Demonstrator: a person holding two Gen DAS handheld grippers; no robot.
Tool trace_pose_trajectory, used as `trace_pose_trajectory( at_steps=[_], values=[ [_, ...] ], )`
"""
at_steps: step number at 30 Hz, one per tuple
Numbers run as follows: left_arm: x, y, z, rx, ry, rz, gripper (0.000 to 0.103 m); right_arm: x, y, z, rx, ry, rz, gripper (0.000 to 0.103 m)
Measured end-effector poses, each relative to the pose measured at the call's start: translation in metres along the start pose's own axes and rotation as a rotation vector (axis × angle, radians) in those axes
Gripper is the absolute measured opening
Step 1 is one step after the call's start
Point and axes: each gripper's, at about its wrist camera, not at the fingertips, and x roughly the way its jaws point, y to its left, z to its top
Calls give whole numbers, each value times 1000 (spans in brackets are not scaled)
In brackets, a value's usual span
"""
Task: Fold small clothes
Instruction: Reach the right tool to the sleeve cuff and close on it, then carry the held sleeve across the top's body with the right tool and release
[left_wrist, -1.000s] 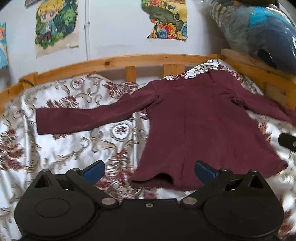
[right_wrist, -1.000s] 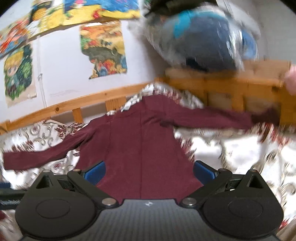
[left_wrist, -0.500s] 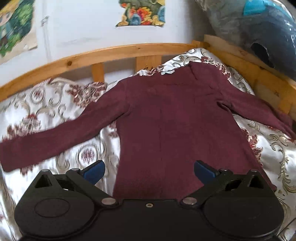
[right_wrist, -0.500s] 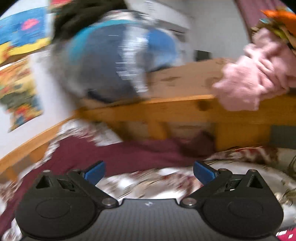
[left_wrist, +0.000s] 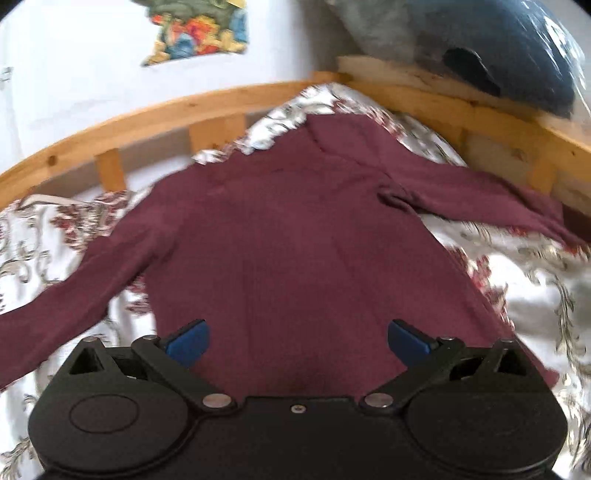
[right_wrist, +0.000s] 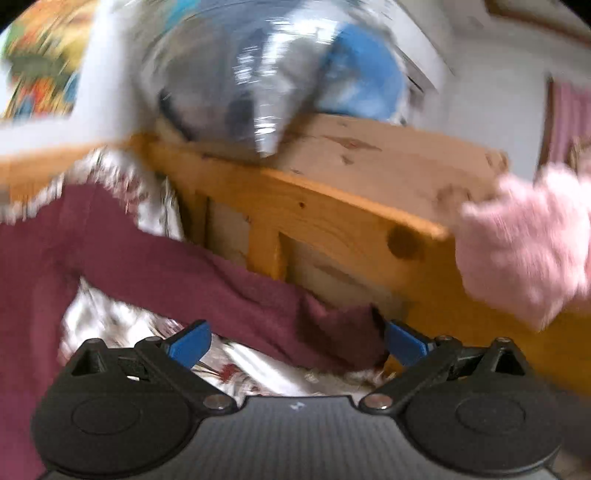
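A maroon long-sleeved top (left_wrist: 288, 240) lies flat on a floral bedspread (left_wrist: 535, 295), both sleeves spread out. My left gripper (left_wrist: 297, 341) is open and empty, hovering over the top's lower body. In the right wrist view the top's right sleeve (right_wrist: 207, 284) runs to its cuff (right_wrist: 340, 332) by the wooden bed frame (right_wrist: 332, 225). My right gripper (right_wrist: 295, 343) is open, and the cuff lies between its blue fingertips (right_wrist: 188, 343). Whether they touch the cloth is unclear; the view is blurred.
The wooden rail (left_wrist: 184, 114) borders the bed at the back and right. A plastic-wrapped blue bundle (left_wrist: 509, 48) sits on a board above the frame. A pink fluffy garment (right_wrist: 528, 243) hangs over the frame at right. Posters (left_wrist: 199, 33) hang on the wall.
The left gripper has moved right, over the top's body. The right gripper has swung right from the body along the sleeve to the cuff by the frame.
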Motion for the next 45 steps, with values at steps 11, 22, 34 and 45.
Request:
trace_pose_trajectory(
  at_steps=[11, 22, 34, 45],
  values=[
    [-7, 8, -10, 50, 3, 38, 102, 28, 14, -8, -291, 71, -136, 59],
    [-3, 13, -4, 27, 7, 71, 102, -2, 18, 19, -217, 7, -9, 8],
    [-7, 53, 1, -84, 17, 152, 102, -84, 132, 94, -80, -218, 581, 7],
    [-12, 95, -11, -96, 40, 259, 102, -76, 262, 75, -209, -167, 855, 7]
  ],
)
